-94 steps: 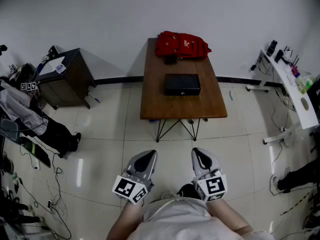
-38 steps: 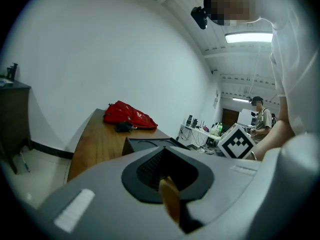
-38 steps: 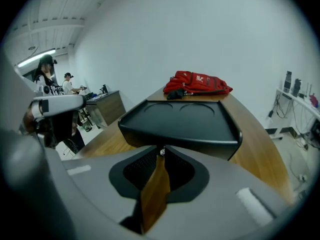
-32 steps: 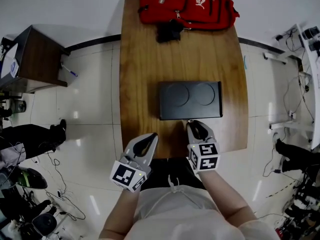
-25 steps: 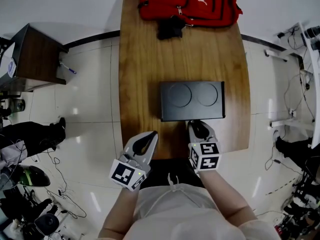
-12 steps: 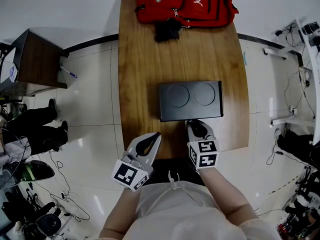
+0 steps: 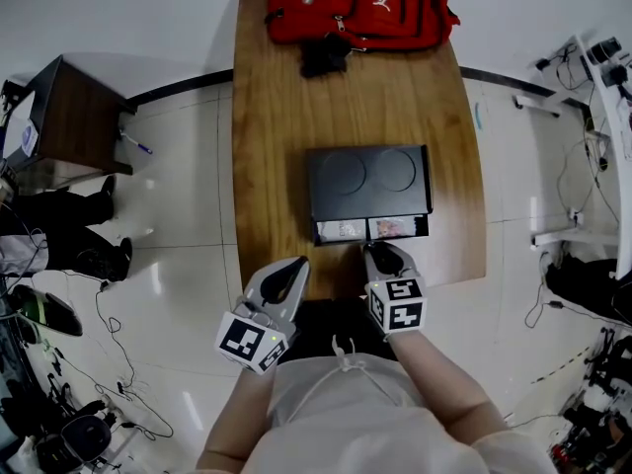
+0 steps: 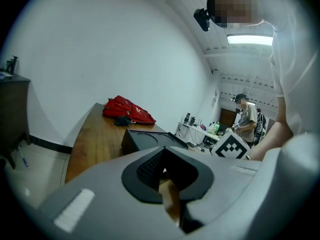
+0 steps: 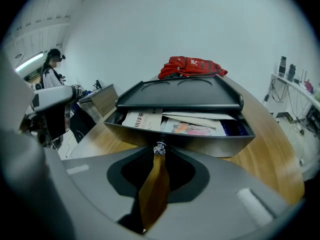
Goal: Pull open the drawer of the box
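Note:
A flat black box (image 7: 367,181) lies on the wooden table (image 7: 267,117). Its drawer (image 7: 372,229) stands partly out toward me, with papers and leaflets showing inside. My right gripper (image 7: 378,248) is at the drawer's front, shut on the small shiny knob (image 9: 159,148) in the middle of the drawer front (image 9: 200,143). My left gripper (image 7: 301,262) hangs at the table's near edge, left of the drawer, shut on nothing and touching nothing. In the left gripper view the box (image 8: 150,140) lies ahead to the right of the left gripper (image 8: 163,155).
A red backpack (image 7: 355,6) and a dark pouch (image 7: 321,57) lie at the table's far end. A dark cabinet (image 7: 59,117) stands at the left, a white desk (image 7: 602,77) with cables at the right. A person's legs (image 7: 59,230) are on the floor at the left.
The drawer was closed half a second ago and has slid out toward me, the right gripper drawing back with the knob. The left gripper has barely moved.

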`<state>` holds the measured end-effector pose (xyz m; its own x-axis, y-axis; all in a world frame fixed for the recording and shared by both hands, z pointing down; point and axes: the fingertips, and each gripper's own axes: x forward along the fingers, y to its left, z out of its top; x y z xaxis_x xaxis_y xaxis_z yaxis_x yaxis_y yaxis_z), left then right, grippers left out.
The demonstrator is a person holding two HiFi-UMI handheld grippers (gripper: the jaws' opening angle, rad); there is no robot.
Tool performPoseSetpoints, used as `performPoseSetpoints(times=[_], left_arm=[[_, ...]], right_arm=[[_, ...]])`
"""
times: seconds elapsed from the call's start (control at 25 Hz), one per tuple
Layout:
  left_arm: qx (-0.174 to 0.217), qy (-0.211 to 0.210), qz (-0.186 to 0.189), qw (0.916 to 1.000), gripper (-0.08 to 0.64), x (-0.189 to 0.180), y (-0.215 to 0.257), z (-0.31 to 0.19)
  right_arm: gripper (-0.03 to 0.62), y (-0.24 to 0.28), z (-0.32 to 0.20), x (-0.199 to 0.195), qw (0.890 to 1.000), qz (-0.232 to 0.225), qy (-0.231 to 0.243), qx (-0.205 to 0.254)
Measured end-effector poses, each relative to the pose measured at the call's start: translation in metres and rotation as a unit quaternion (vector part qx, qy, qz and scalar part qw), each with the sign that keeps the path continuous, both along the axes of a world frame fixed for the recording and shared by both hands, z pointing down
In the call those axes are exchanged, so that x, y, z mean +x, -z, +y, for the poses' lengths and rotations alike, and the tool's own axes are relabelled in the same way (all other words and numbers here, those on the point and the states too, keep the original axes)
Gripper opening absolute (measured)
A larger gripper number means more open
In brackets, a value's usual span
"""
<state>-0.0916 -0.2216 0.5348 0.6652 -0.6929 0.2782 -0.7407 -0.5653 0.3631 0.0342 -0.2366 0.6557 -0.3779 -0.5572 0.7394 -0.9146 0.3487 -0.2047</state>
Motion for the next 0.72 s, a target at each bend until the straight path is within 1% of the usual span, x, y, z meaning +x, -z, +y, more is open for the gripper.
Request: performPoseSetpoints(times=[0.2,0.52,0.72], left_arm=[[-0.004,0.006,0.003,1.0000,0.005,0.002,-0.004,0.016],[-0.005,0.001,0.002,1.0000,0.005,0.014,-0.007,0.032],[-0.005,-0.001,0.002,1.0000,0.005,0.022,-0.009,0.039]], right_arm=[[0.074,-0.001,0.024,-0.001,1.000,-0.004,0.005,-0.008],[0.074,-0.004,0.054,0.002,1.000,-0.009,0.008,-0.026],[0.074,-0.004,0.070,0.003,0.999,-0.013,0.017,-0.027]])
